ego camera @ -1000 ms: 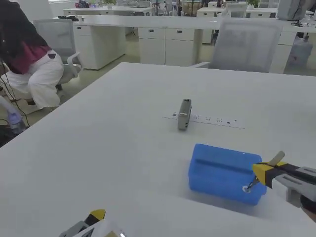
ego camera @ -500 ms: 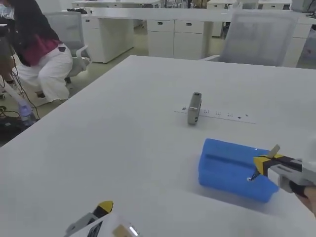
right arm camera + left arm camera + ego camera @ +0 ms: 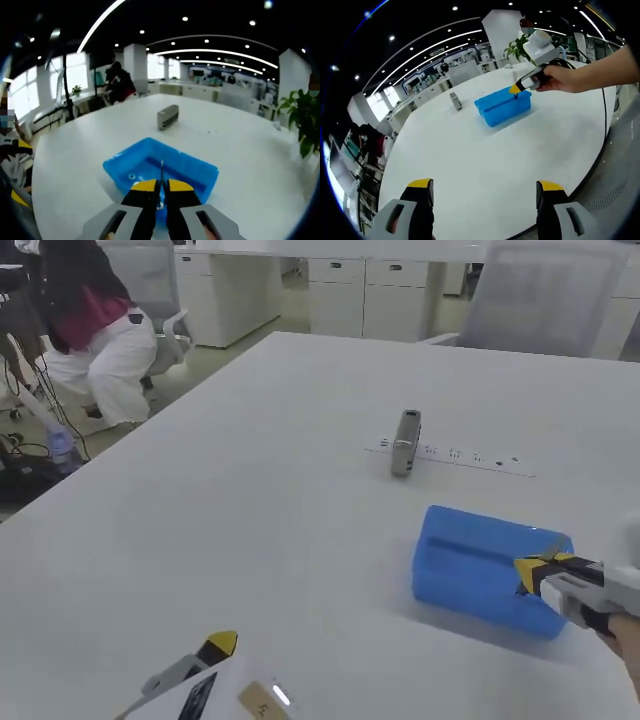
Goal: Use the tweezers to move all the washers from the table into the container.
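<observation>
The right gripper clenches the tweezers over the container, where a washer lies, likely to drop another. The left gripper waits, released.

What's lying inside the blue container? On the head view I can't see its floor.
Observer: One washer lies on the floor of the blue container, as the right gripper view shows.
Operator: Is the right gripper gripping the tweezers?
Observer: Yes. The right gripper has its jaws shut on the tweezers, whose tips point into the container.
Operator: And the left gripper?
Observer: The left gripper is open, its jaws wide apart over the bare table, with nothing between them.
</observation>
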### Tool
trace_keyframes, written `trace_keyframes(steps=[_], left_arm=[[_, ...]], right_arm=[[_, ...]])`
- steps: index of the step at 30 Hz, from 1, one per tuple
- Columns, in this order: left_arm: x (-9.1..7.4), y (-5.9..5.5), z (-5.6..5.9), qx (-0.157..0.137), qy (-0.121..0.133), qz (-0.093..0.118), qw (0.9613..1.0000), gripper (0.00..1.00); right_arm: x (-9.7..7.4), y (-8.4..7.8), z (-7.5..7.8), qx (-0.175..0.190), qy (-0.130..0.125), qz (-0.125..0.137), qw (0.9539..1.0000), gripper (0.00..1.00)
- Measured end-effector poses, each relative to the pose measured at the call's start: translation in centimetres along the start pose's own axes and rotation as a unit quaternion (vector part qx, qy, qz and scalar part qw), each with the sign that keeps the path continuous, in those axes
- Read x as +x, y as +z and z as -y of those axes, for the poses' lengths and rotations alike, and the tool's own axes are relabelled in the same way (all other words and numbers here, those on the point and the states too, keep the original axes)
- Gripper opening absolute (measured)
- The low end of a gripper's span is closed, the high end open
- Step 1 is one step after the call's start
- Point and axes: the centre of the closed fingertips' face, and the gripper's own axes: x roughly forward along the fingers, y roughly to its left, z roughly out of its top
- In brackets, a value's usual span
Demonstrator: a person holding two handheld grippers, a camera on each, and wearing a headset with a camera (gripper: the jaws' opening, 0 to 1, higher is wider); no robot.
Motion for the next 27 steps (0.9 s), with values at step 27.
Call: trace_keyframes(steps=[27], left_arm=[[-0.4, 0.6, -0.7, -0.019, 0.012, 0.021, 0.9995, 0.86]], right_arm=[[-6.3, 3.1, -4.5, -0.114, 0.07, 0.0, 0.991, 0.03]])
